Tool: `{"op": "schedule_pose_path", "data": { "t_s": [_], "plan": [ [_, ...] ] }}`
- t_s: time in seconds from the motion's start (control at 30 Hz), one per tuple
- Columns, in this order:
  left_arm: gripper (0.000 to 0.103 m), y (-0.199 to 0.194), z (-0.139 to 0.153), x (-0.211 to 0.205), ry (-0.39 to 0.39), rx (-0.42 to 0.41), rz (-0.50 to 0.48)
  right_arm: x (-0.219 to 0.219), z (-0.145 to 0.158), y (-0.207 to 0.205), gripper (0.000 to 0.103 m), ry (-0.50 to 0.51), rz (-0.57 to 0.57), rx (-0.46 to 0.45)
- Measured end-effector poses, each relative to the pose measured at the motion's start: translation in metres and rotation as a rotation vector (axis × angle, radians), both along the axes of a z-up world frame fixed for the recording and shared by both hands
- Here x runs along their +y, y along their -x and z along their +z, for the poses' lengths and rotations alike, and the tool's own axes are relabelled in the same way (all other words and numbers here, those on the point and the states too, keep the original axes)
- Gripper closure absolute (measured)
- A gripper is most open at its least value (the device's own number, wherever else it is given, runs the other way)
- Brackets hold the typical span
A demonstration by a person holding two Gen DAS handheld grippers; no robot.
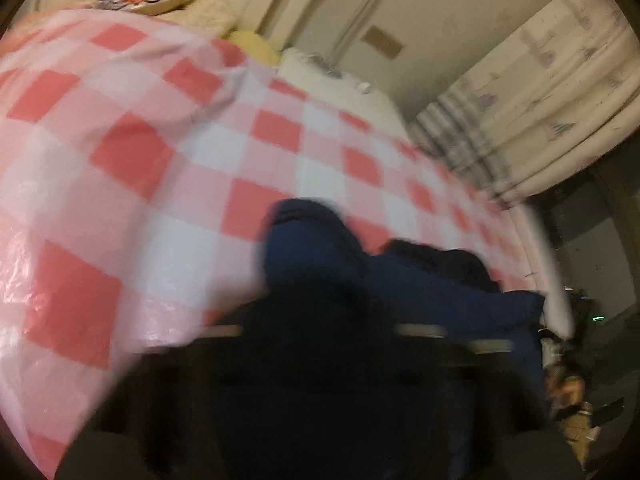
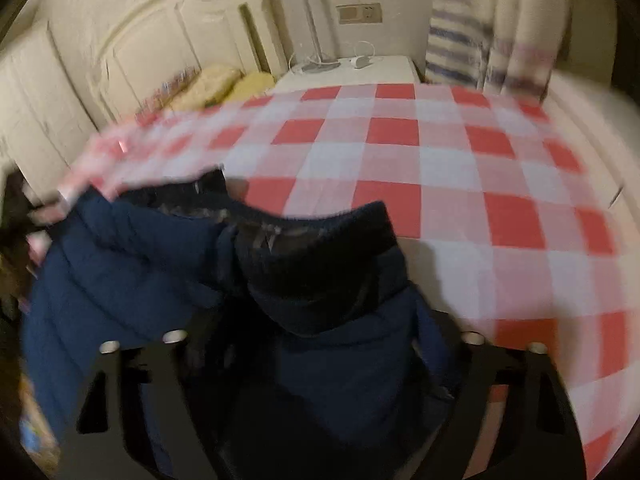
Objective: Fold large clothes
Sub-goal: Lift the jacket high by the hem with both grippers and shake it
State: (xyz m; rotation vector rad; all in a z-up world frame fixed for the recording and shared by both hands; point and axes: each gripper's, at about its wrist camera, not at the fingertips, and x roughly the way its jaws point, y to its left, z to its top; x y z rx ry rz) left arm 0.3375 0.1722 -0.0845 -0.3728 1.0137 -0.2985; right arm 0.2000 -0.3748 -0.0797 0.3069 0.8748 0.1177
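Both grippers tilt downward toward a bed spread with a red-and-white checked cover (image 2: 440, 168), each with a dark navy padded jacket (image 2: 312, 320) bunched in front of its camera. In the right wrist view the right gripper (image 2: 320, 360) has its two black fingers (image 2: 516, 392) standing moderately apart, and the jacket's collar and upper body fill the gap between them — the cloth sits in the jaws, though whether the pads press on it cannot be told. The collar points away from the camera toward the headboard (image 2: 140, 52), and the jacket's bulk spreads left, off the near edge of the cover. In the left wrist view, heavily blurred, the left gripper (image 1: 340, 344) is nearly closed with navy fabric heaped over its fingers; the jacket stretches to the right along the bed's near edge. Curtains (image 1: 540, 92) hang beyond.
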Motion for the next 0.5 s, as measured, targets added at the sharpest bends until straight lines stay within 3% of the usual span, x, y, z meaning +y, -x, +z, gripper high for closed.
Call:
{"op": "schedule_pose_path", "data": {
  "t_s": [0.03, 0.07, 0.2, 0.3, 0.37, 0.43, 0.5],
  "plan": [
    [0.094, 0.009, 0.002, 0.004, 0.034, -0.04, 0.003, -0.003, 0.003, 0.004, 0.071, -0.046, -0.004, -0.015],
    [0.096, 0.014, 0.007, 0.006, 0.057, -0.078, 0.009, 0.0, 0.009, 0.007, 0.075, -0.053, -0.002, -0.034],
    [0.097, 0.031, 0.032, 0.018, 0.122, -0.163, 0.075, 0.019, 0.048, 0.019, 0.082, -0.06, 0.008, -0.118],
    [0.097, 0.034, 0.051, 0.014, 0.082, -0.201, 0.106, 0.028, 0.071, 0.014, 0.082, -0.06, -0.013, -0.15],
    [0.096, 0.026, 0.047, 0.009, 0.048, -0.164, 0.117, 0.03, 0.068, 0.003, 0.082, -0.049, -0.056, -0.122],
    [0.087, 0.013, 0.023, 0.001, -0.072, -0.102, 0.132, 0.031, 0.047, -0.012, 0.082, -0.02, -0.087, -0.044],
    [0.063, 0.004, -0.008, -0.007, -0.15, -0.017, 0.123, 0.033, 0.011, -0.027, 0.081, 0.043, -0.111, 0.048]
  ]
}}
